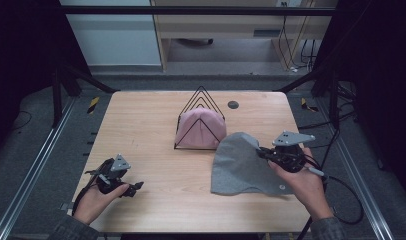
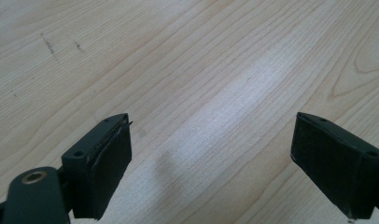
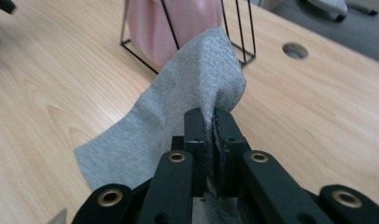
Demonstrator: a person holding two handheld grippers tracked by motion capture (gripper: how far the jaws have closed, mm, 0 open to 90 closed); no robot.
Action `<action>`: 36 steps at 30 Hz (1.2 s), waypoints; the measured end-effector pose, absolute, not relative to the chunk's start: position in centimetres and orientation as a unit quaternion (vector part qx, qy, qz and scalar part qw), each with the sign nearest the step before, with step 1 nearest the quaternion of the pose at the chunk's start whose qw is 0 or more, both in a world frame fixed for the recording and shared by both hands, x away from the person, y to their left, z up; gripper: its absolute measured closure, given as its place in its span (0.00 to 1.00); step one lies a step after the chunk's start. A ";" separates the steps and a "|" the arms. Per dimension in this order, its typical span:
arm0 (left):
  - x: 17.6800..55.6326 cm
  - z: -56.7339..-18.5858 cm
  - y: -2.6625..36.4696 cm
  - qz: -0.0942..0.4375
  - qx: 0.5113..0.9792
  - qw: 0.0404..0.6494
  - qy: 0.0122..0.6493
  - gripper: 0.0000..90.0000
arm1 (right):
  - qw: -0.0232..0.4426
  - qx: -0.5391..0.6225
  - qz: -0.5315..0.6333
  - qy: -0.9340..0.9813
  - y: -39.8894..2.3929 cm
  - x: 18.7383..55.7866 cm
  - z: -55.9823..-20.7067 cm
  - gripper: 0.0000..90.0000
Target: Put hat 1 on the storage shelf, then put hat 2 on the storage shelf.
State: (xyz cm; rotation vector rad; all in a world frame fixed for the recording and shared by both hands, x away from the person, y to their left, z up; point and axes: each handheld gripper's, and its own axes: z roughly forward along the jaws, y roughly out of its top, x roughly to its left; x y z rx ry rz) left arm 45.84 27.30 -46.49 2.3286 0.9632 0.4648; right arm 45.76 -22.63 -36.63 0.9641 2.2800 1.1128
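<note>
High view first: the grey cloth (image 1: 243, 167) lies mostly flat on the wooden table (image 1: 141, 130), just beside the black wire rack (image 1: 201, 122) on the side nearer the person, one edge drawn up into a peak where the right gripper (image 1: 262, 152) has it pinched. A pink cloth (image 1: 200, 127) is tucked inside the rack. The left gripper (image 1: 136, 187) rests well apart from the rack, over bare wood, near the table's front edge. Left gripper view shows what the high view leaves too small to judge — its jaws stand wide apart with nothing between them, only wood grain below. Right gripper view settles the grip: both jaws are pressed together on a fold of the grey cloth (image 3: 192, 79), which drapes away limply toward the rack (image 3: 239, 37). The fabric looks light, soft and floppy — likely a knit, though the weave is blurred — so it should sag and trail when lifted. A hold on a corner or a bunched edge seems best, with the free gripper taking a second corner to keep it spread.
</note>
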 end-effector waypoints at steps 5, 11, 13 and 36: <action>45.8 -46.6 27.2 0.169 0.874 0.283 0.356 0.13 | 0.218 0.318 0.416 0.824 -21.0 45.1 -34.7 0.95; 45.6 -46.4 26.9 0.166 0.876 0.293 0.347 0.13 | 0.229 0.274 0.434 0.827 -18.6 44.4 -31.7 0.95; 45.6 -46.4 26.8 0.164 0.877 0.296 0.343 0.13 | 0.233 0.251 0.440 0.830 -17.3 44.3 -30.4 0.96; 46.6 -38.7 21.3 0.175 0.877 0.356 0.269 0.16 | 0.238 0.179 0.446 0.844 -11.7 44.1 -25.0 0.95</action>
